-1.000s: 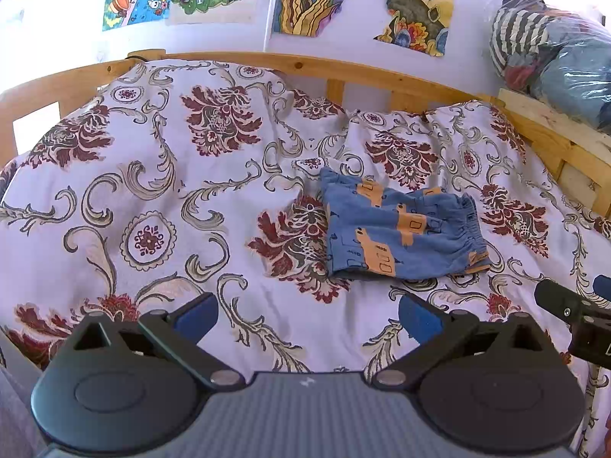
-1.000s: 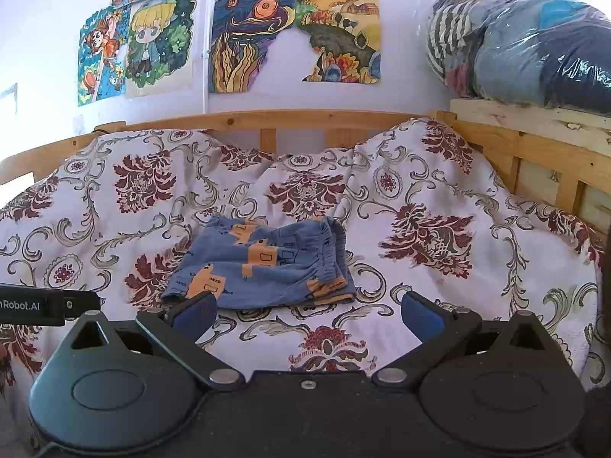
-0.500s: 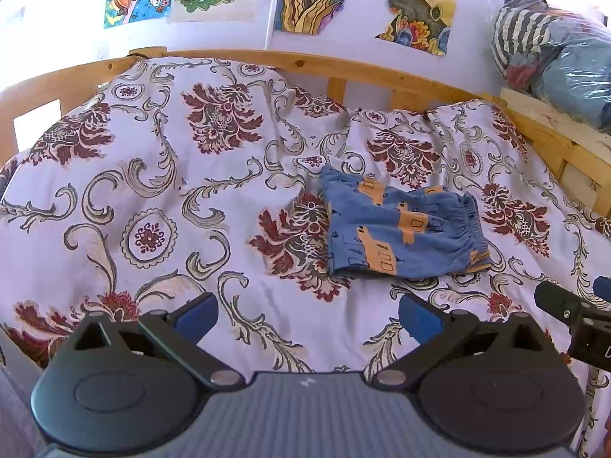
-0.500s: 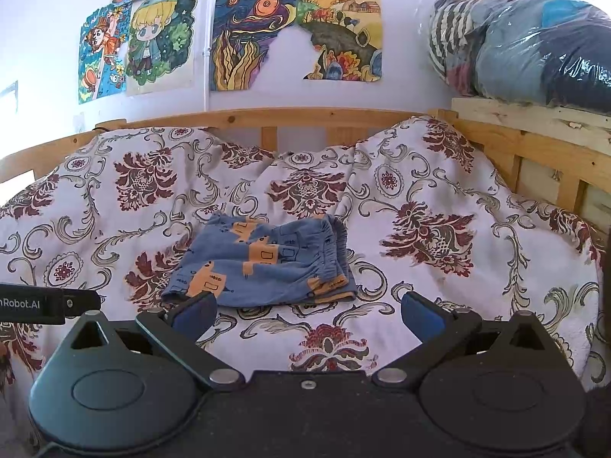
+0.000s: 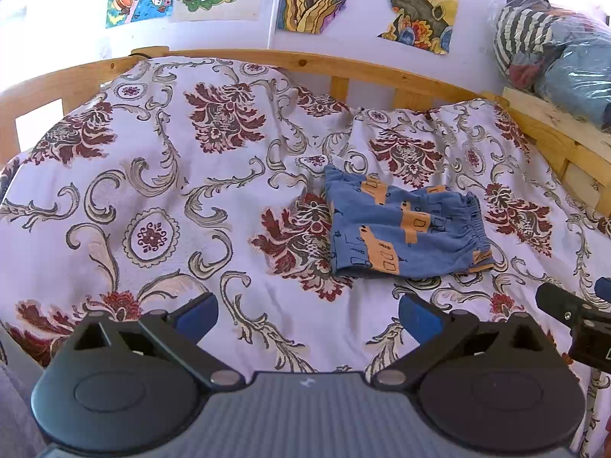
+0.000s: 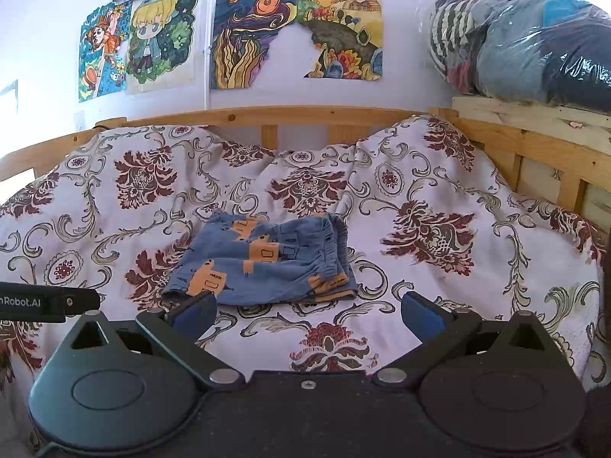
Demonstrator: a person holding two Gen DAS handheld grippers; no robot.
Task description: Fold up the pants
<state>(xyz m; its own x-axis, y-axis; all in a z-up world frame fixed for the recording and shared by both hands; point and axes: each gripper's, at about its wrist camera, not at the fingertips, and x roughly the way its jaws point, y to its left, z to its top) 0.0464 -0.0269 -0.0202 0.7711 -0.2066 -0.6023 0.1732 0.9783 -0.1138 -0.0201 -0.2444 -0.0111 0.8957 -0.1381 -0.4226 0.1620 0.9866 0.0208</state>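
A small pair of blue pants (image 5: 404,229) with orange prints lies folded into a compact rectangle on the floral bedspread (image 5: 191,198), elastic waistband toward the right. In the right wrist view the same pants (image 6: 263,263) rest just beyond the fingertips. My left gripper (image 5: 307,311) hovers open, near and to the left of the pants, holding nothing. My right gripper (image 6: 307,311) is open too, a short way back from the pants' near edge, with its left pad (image 6: 194,311) overlapping the hem in the image. Neither gripper touches the cloth.
A wooden bed rail (image 6: 267,118) runs along the far side and the right. Plastic-wrapped bundles of clothing (image 6: 534,42) sit on a wooden ledge at the upper right. Colourful drawings (image 6: 298,34) hang on the wall. The other gripper's body shows at each frame edge (image 5: 573,316).
Both grippers have drifted slightly, so the pants sit a touch lower in the right wrist view. The pants themselves have not moved and both grippers stay open.
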